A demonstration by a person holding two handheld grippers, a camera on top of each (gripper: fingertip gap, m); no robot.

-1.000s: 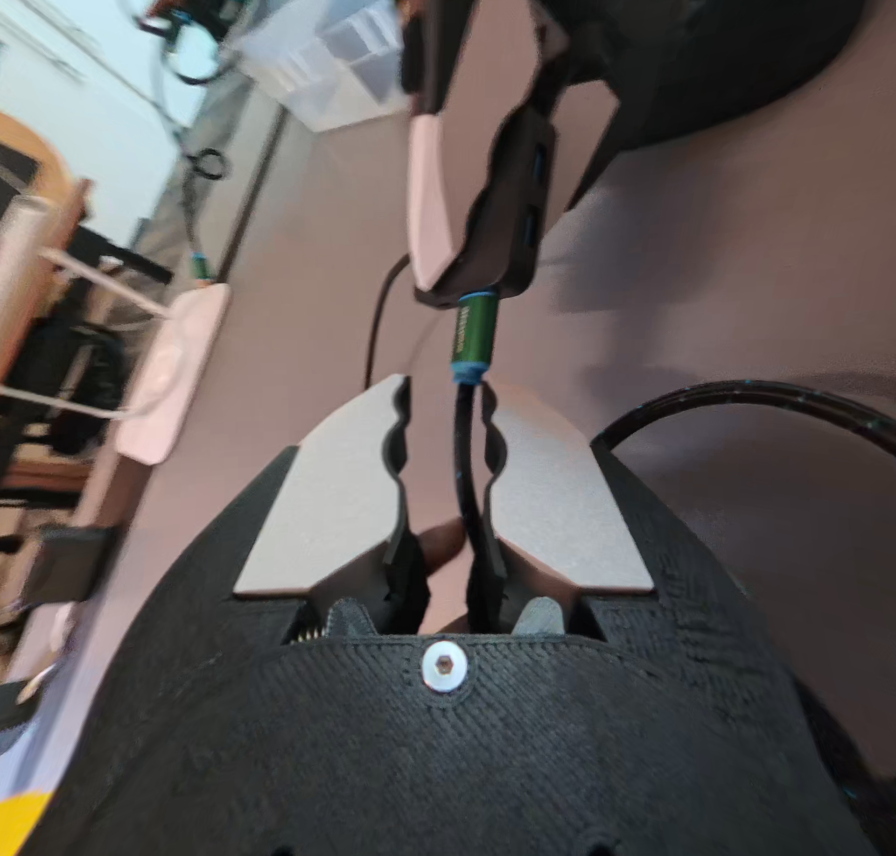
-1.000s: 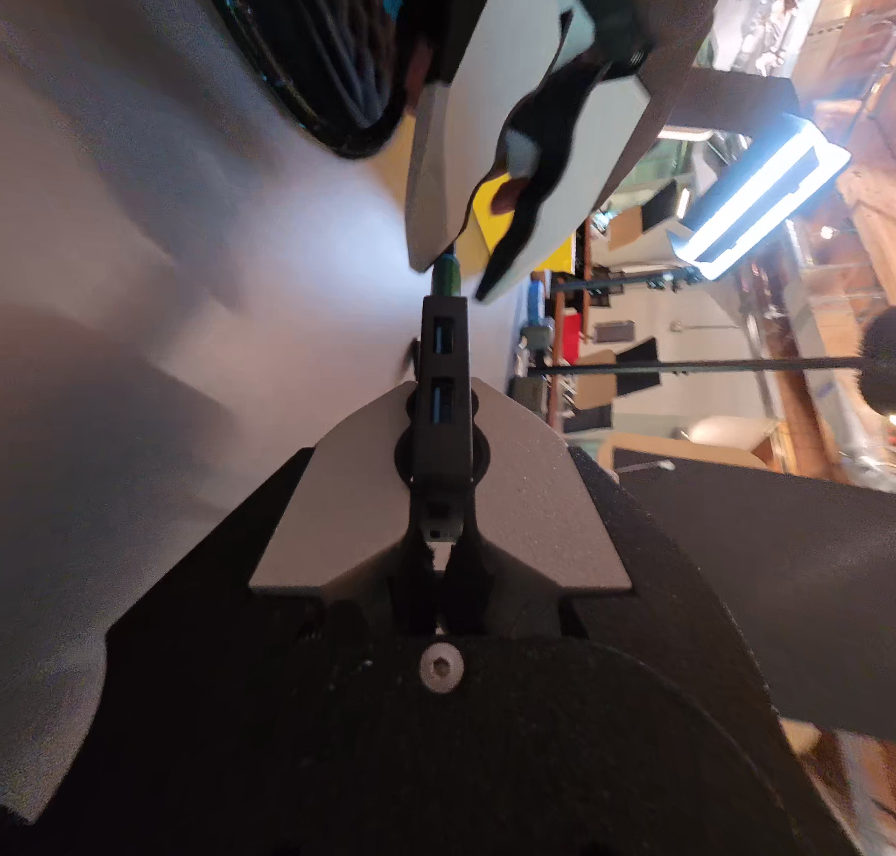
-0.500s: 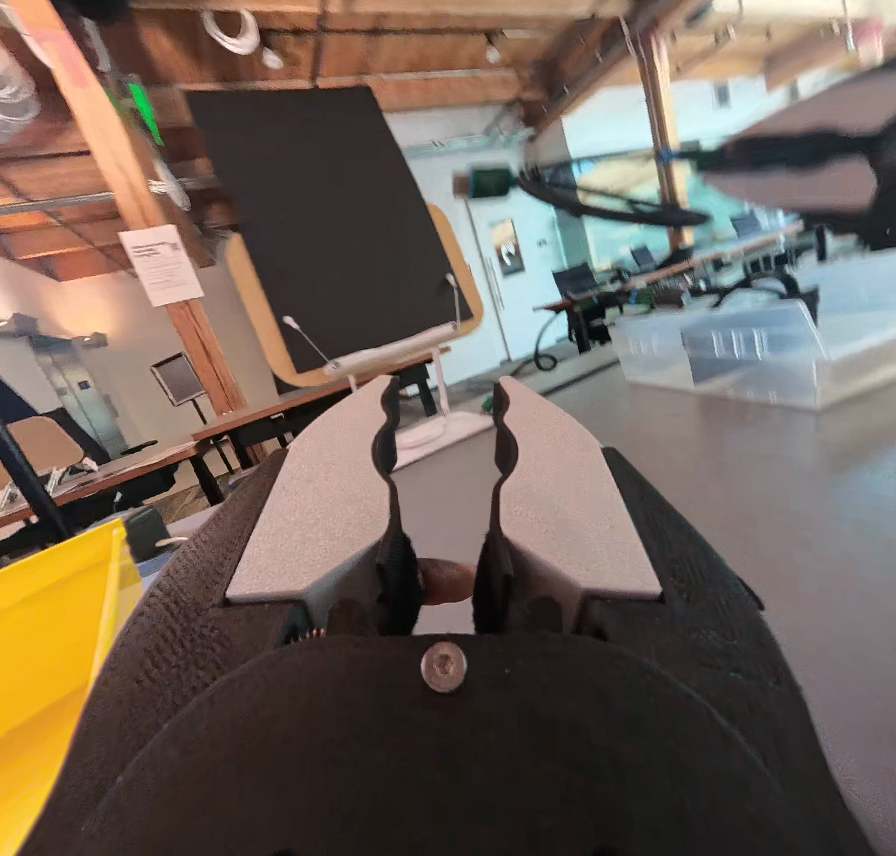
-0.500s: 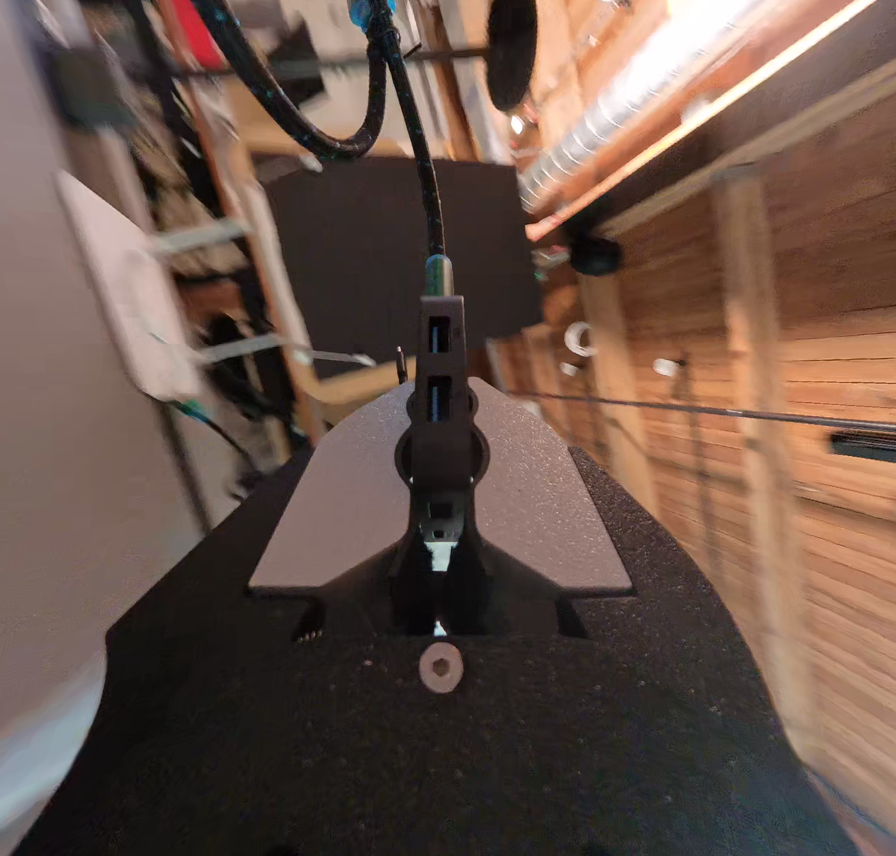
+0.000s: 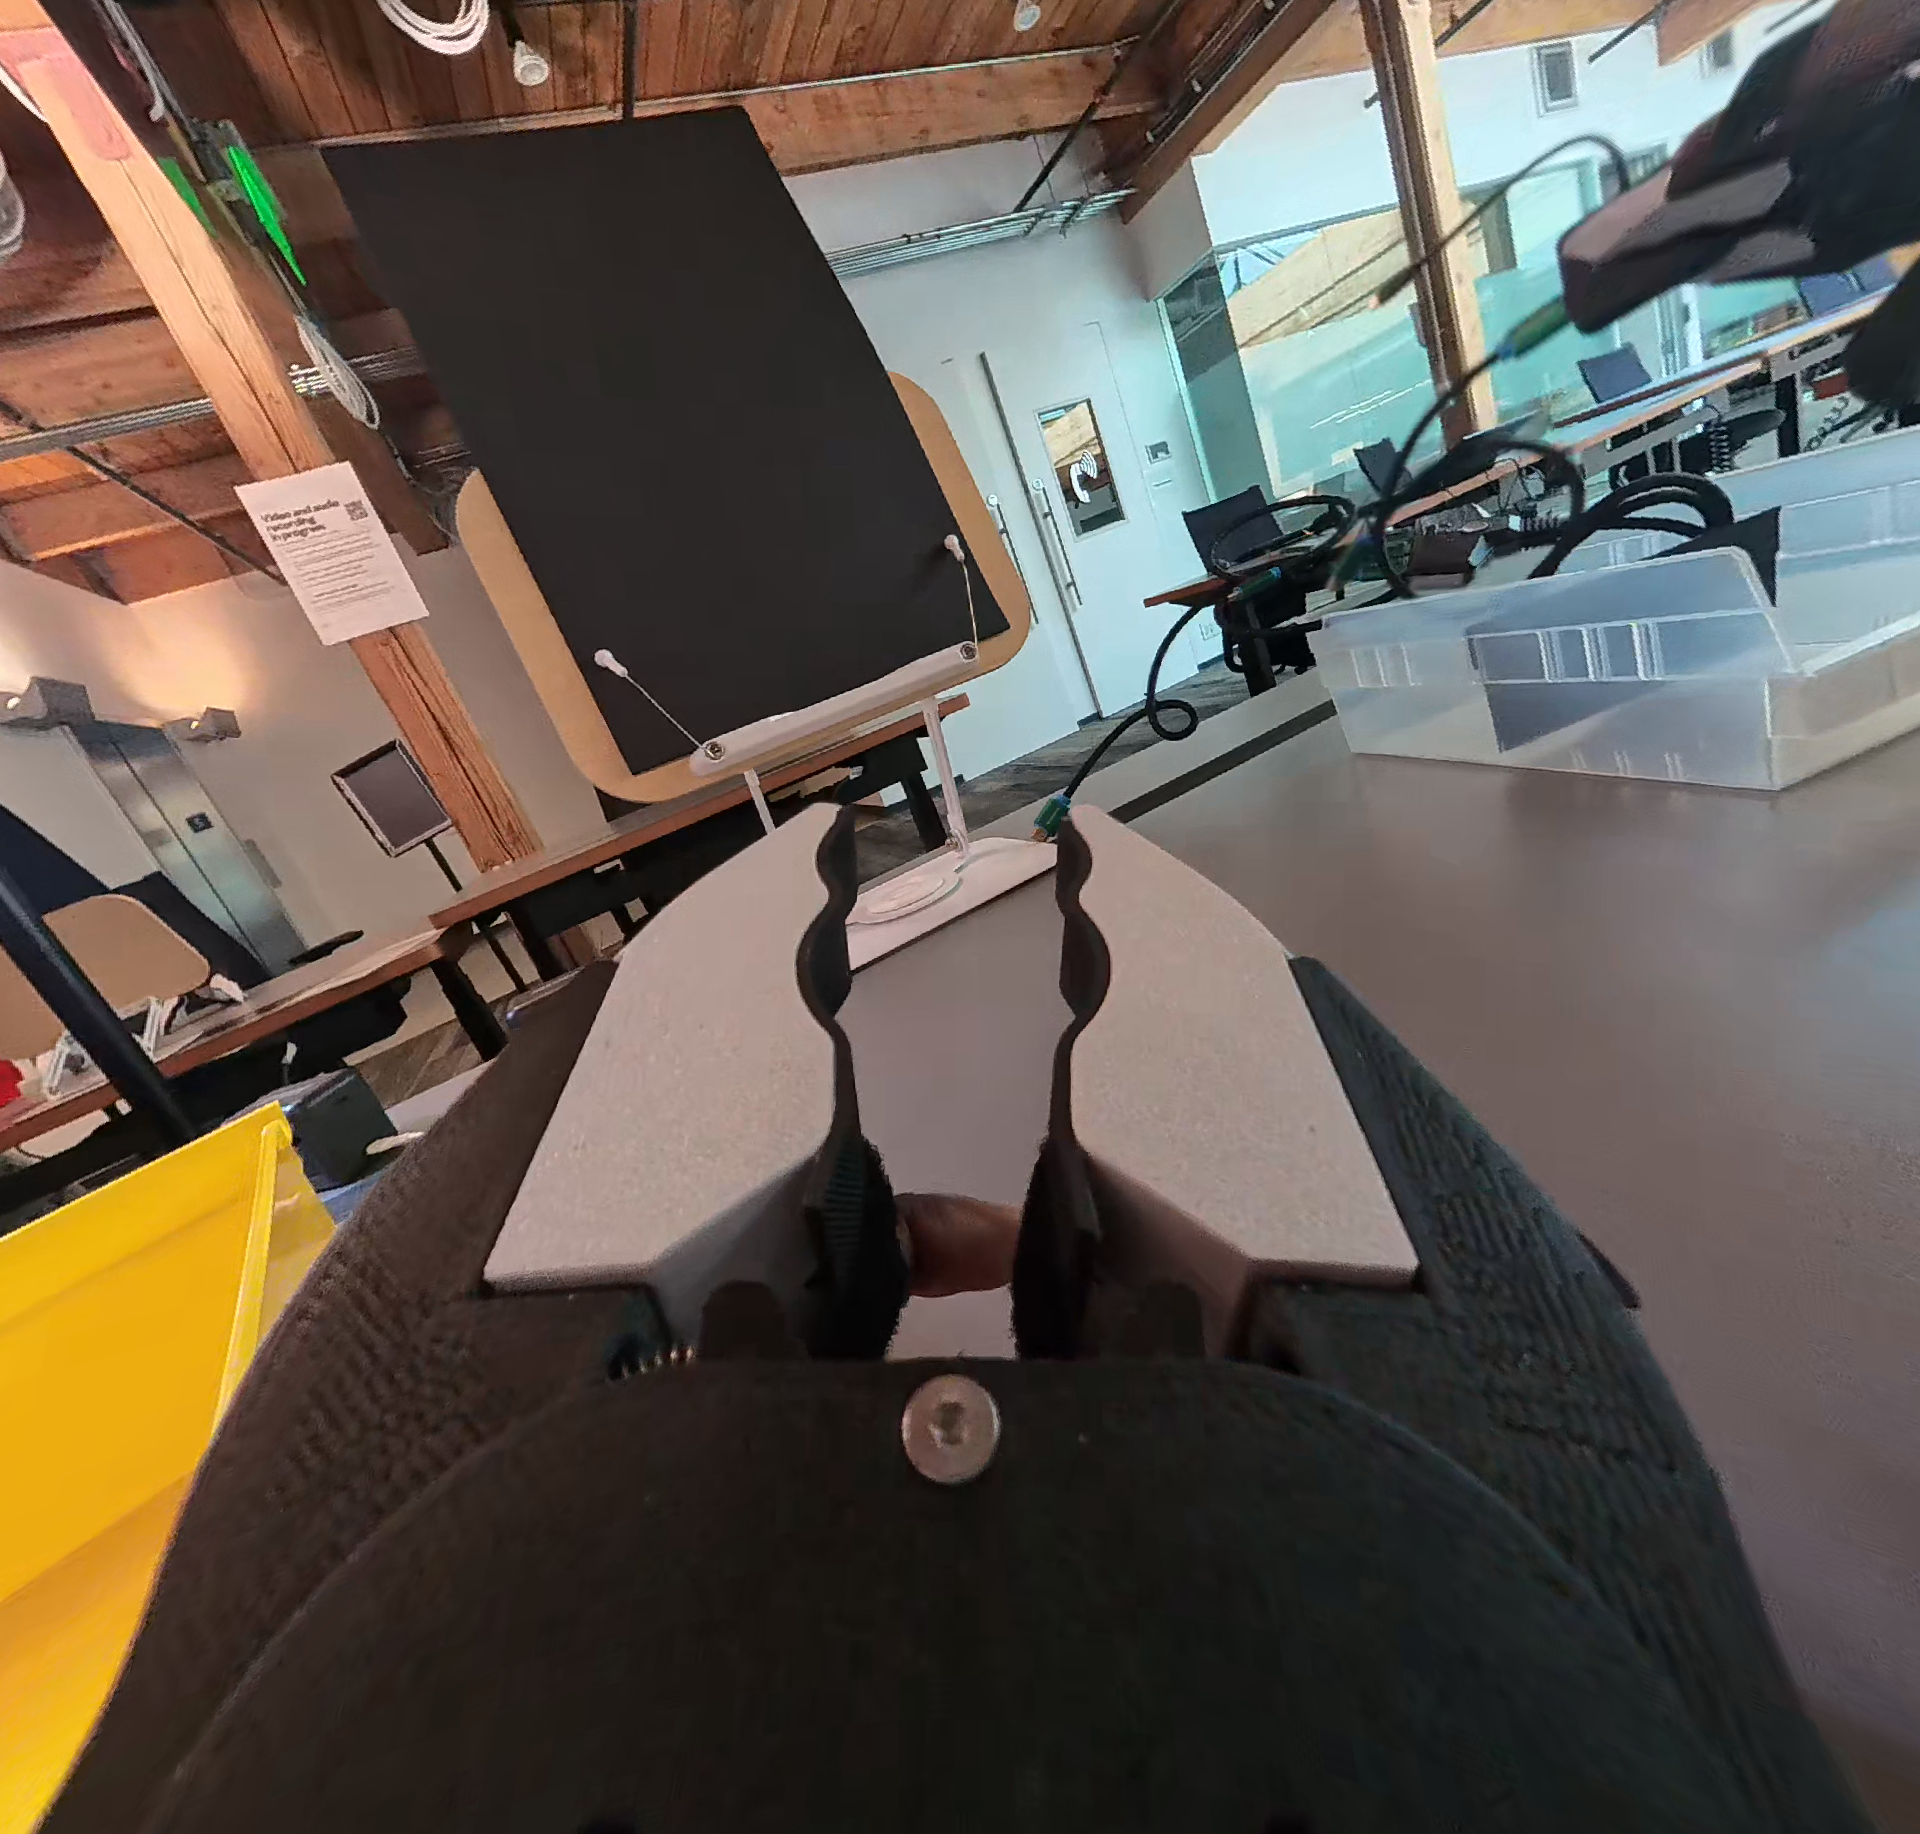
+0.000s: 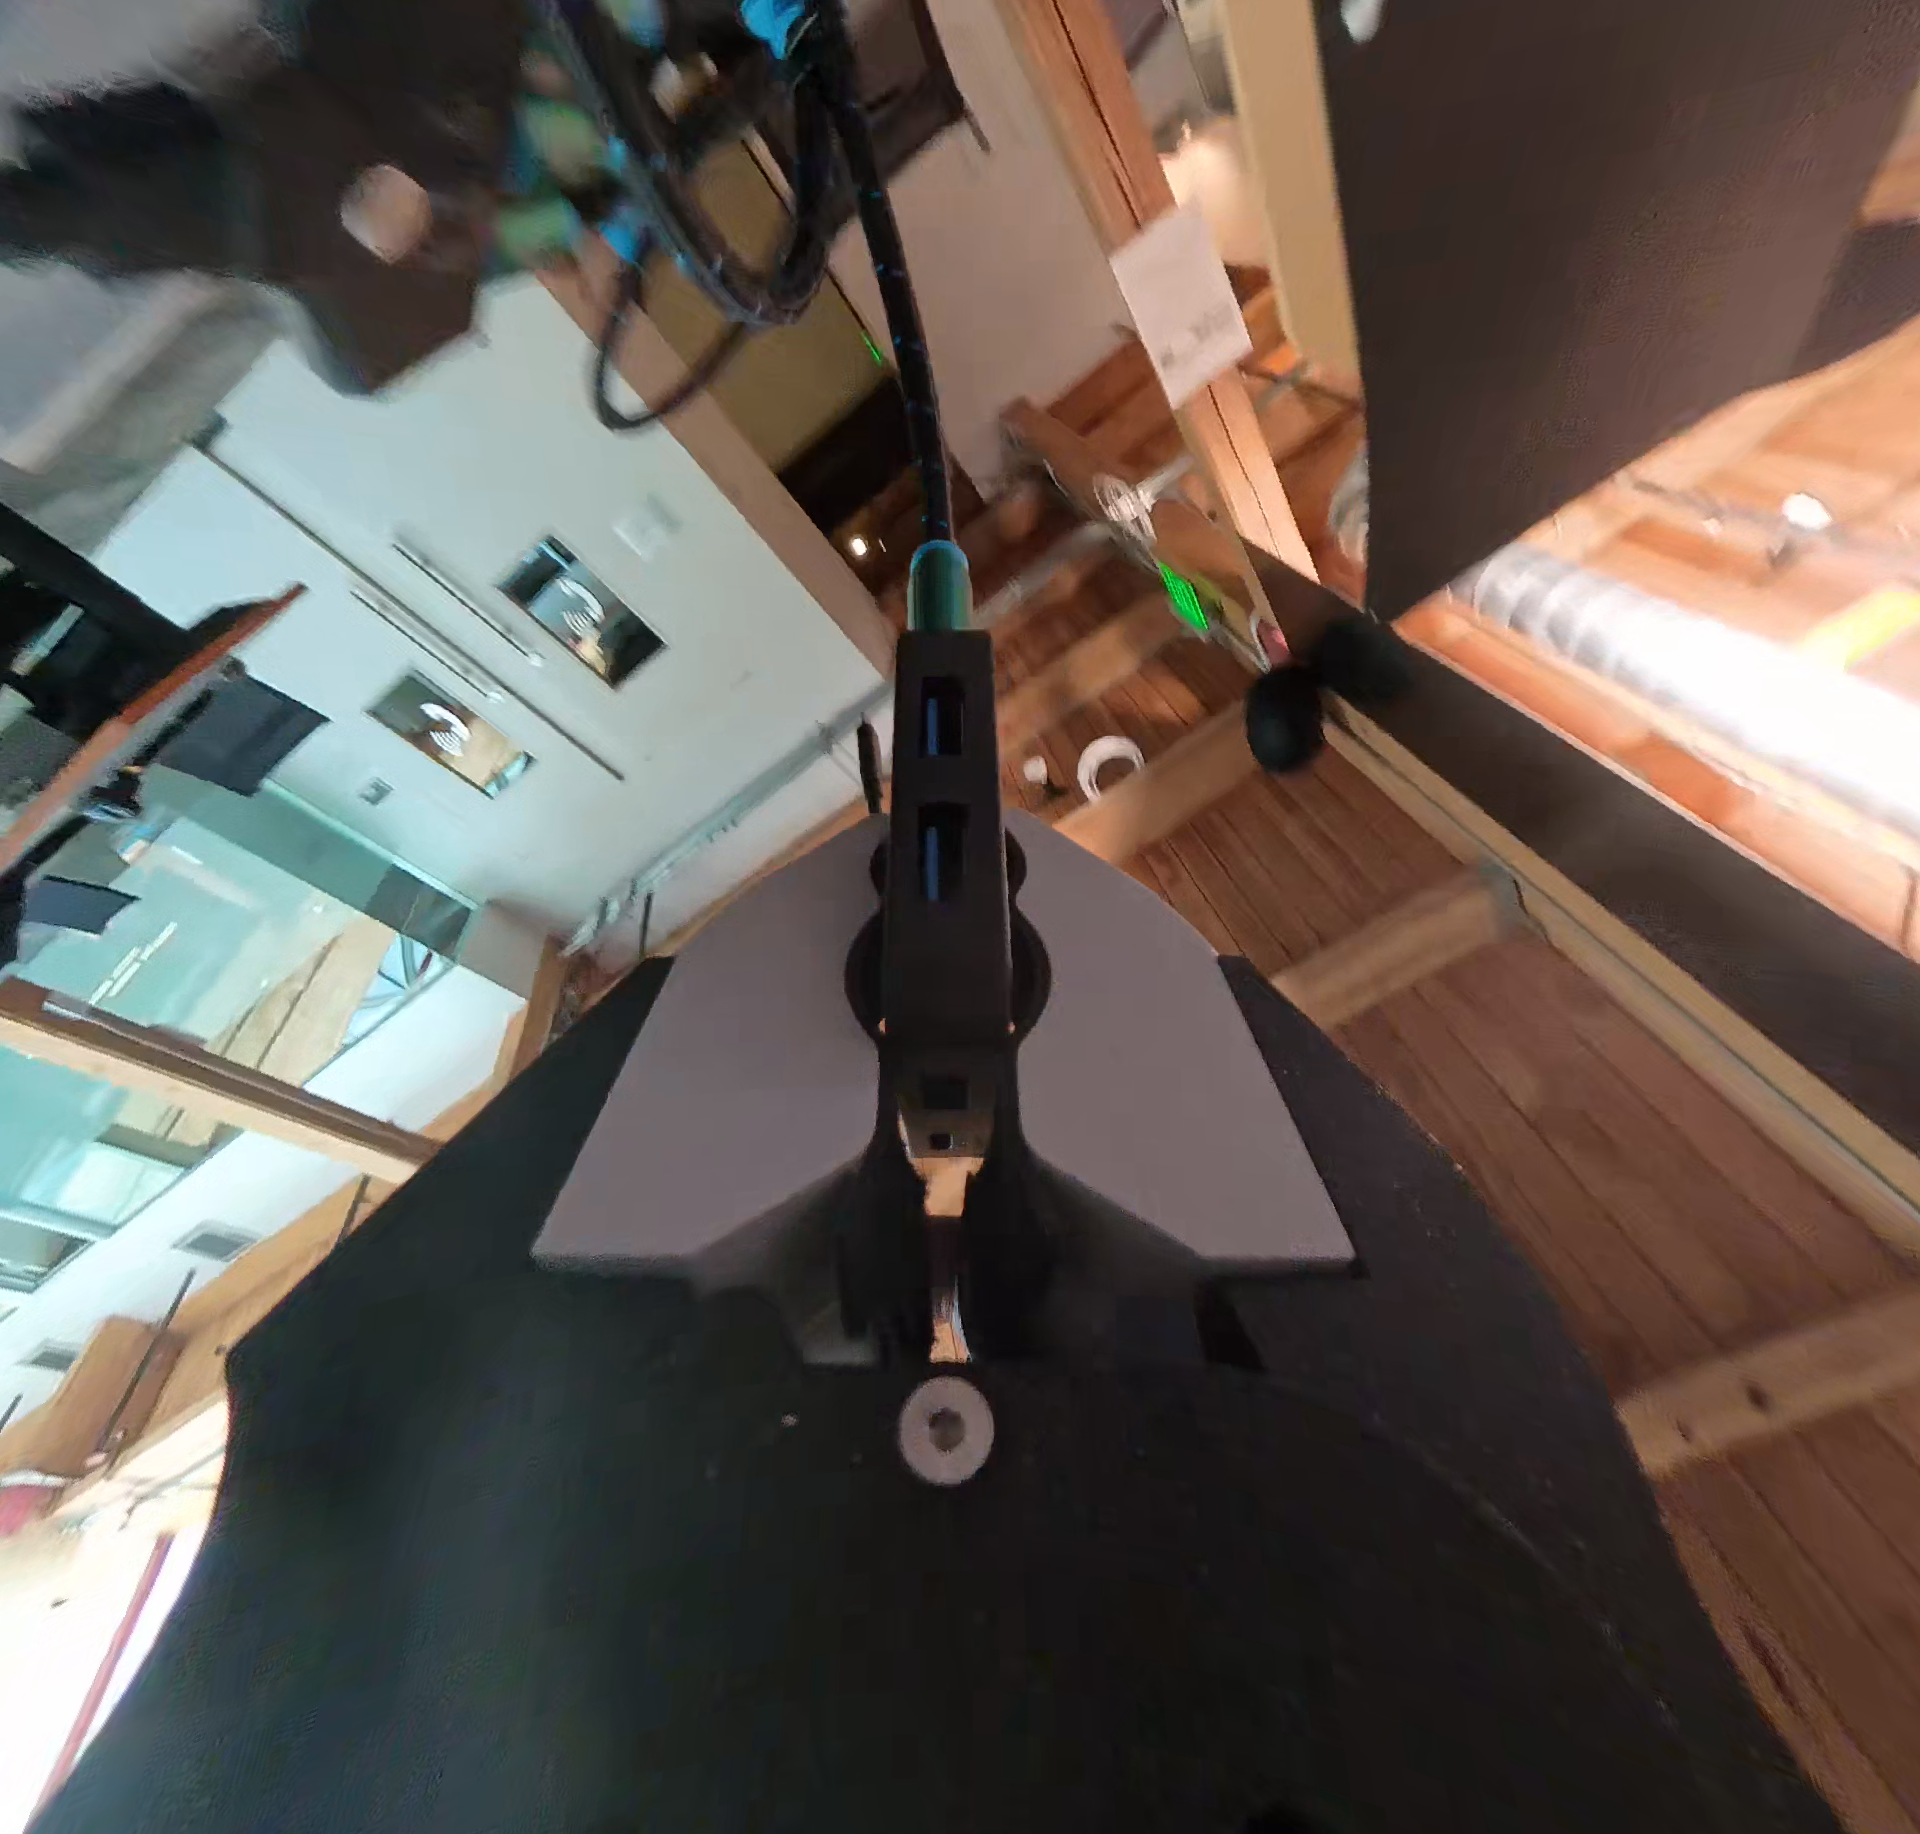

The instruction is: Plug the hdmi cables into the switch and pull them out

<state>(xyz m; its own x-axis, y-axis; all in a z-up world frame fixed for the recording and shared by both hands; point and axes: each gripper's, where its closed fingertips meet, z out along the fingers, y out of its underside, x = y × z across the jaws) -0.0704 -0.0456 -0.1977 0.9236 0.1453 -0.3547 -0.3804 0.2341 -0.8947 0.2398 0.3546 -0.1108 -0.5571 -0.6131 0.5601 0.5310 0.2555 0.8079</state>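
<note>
My right gripper (image 6: 945,839) is shut on the black switch (image 6: 940,714) and holds it in the air, tilted toward the ceiling. A black braided HDMI cable (image 6: 904,330) with a green plug (image 6: 938,589) is plugged into the switch's far end. My left gripper (image 5: 951,828) is open and empty, low over the brown table (image 5: 1507,1005). In the left wrist view the right gripper (image 5: 1704,226) shows blurred at the upper right, with the cable (image 5: 1455,371) hanging from it.
A clear plastic bin (image 5: 1558,683) holding dark cables stands at the right of the table. A yellow bin (image 5: 135,1369) is at the left. A black board on a white stand (image 5: 665,434) is ahead, with another green-tipped cable (image 5: 1055,818) at its base. Left tips to right tips: about 50 cm.
My left gripper has drawn away from the cable it straddled and swung up to face the room. My right gripper has lifted and turned the switch, cable still plugged in.
</note>
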